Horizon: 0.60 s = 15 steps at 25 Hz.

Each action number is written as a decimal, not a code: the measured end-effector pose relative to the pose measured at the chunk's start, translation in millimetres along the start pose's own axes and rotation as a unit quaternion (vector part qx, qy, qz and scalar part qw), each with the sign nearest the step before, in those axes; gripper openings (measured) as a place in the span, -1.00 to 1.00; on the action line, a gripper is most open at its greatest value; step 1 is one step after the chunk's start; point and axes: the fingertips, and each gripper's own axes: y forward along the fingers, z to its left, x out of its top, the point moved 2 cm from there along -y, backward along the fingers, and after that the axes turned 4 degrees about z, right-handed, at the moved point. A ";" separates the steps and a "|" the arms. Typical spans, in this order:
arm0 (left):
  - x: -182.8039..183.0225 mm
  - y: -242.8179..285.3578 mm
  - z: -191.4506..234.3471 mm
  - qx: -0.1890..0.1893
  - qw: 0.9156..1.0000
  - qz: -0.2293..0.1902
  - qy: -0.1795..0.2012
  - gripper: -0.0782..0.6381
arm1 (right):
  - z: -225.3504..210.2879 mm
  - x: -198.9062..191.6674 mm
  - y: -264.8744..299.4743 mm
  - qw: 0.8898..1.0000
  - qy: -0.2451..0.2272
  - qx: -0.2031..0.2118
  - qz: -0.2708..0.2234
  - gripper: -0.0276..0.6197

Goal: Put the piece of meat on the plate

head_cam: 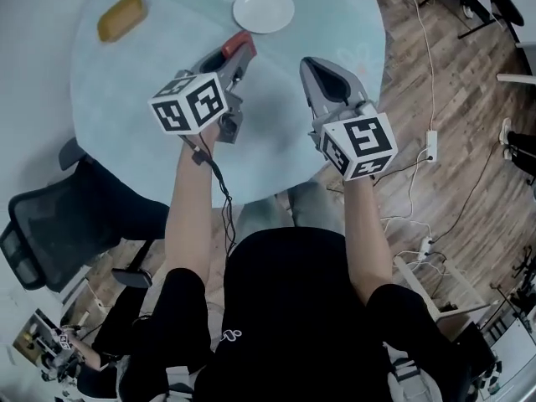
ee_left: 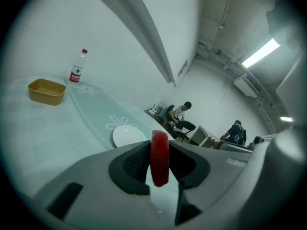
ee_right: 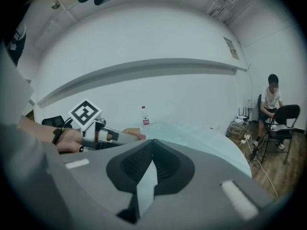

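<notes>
The piece of meat (ee_left: 159,157), a red slab, stands on edge between the pads of my left gripper (ee_left: 159,150), which is shut on it. In the head view the meat (head_cam: 239,42) pokes from the left gripper (head_cam: 241,48) above the table, short of the white plate (head_cam: 263,8). The left gripper view shows the empty plate (ee_left: 128,137) just beyond the jaws. My right gripper (head_cam: 309,64) hovers to the right of the left one, shut with nothing in it; its tips meet (ee_right: 152,142).
A round table under a pale blue-green cloth (head_cam: 151,99) carries a yellow tub (head_cam: 122,17) at the far left and a water bottle (ee_left: 76,67) behind it. An office chair (head_cam: 50,224) stands left of the table. Cables and a power strip (head_cam: 430,145) lie on the floor at right.
</notes>
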 end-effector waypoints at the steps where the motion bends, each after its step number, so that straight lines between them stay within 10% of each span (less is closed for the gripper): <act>1: 2.4 12.8 6.8 0.003 1.000 0.012 0.006 -0.54 | -5.4 -2.8 0.9 1.000 -0.001 0.000 0.004 -0.89; 15: 14.9 176.6 51.4 -0.076 0.966 0.239 0.068 -0.53 | -79.7 -27.3 12.4 0.998 0.043 -0.041 0.028 -0.89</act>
